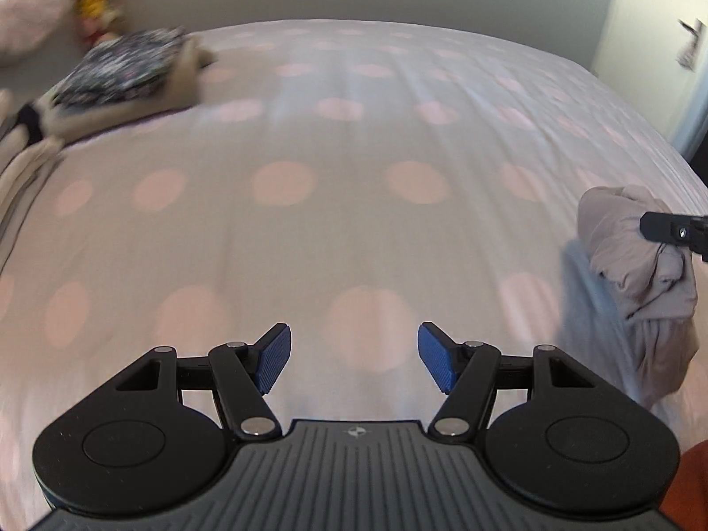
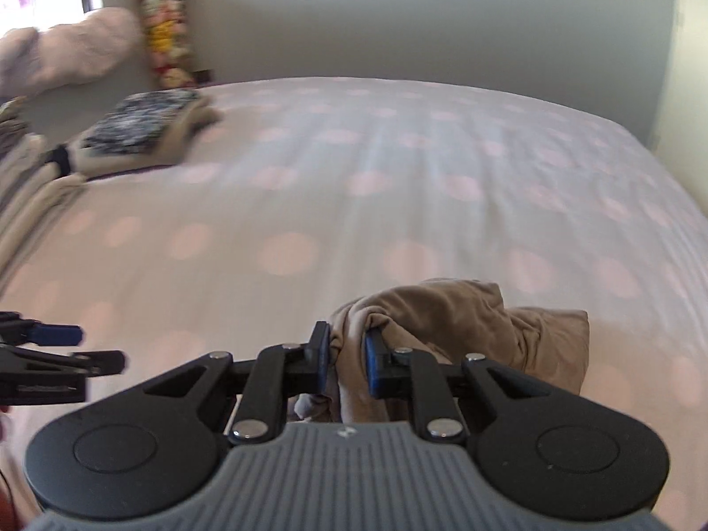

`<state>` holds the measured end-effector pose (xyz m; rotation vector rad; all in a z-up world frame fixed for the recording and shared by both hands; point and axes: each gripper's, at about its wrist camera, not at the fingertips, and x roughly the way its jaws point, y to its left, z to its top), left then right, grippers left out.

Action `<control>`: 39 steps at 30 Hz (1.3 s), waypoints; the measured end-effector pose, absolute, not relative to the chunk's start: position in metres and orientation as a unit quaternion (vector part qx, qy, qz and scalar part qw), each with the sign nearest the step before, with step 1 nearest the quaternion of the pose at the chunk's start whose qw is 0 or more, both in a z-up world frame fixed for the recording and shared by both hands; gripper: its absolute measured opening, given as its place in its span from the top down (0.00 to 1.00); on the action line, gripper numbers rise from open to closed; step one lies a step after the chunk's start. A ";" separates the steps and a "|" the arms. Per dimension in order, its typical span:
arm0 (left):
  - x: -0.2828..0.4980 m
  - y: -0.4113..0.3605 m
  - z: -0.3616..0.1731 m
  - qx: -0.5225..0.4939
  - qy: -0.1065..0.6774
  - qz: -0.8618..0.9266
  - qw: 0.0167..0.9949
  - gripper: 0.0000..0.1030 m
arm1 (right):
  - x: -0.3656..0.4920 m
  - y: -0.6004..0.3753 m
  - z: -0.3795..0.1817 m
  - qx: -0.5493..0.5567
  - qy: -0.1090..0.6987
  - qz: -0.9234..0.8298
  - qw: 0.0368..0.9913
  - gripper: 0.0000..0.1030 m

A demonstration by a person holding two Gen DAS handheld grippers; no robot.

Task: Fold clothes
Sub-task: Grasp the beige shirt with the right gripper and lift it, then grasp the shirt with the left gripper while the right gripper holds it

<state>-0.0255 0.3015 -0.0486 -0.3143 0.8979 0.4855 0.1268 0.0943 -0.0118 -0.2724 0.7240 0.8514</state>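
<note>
Pink-spotted bedding (image 1: 354,203) covers the bed; folded clothes (image 1: 128,71) are stacked at its far left corner. Nearer, the left gripper (image 1: 354,360) hovers with jaws apart, empty. By the right edge, the right gripper (image 2: 347,360) is clamped on a bunched beige garment (image 2: 464,314).

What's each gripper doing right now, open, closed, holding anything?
Left gripper: open, holding nothing, above the bedspread.
Right gripper: closed on the bunched beige garment.
</note>
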 end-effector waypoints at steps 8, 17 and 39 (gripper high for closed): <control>-0.078 0.346 -0.042 -0.205 0.407 0.248 0.855 0.39 | 0.061 0.168 -0.016 -0.109 0.346 0.473 0.803 0.82; -0.073 0.331 -0.059 -0.184 0.416 0.213 0.865 0.39 | 0.047 0.146 -0.049 -0.104 0.363 0.458 0.805 0.72; -0.044 0.300 -0.113 -0.186 0.463 0.133 0.857 0.54 | 0.056 0.120 -0.103 -0.142 0.409 0.435 0.789 0.59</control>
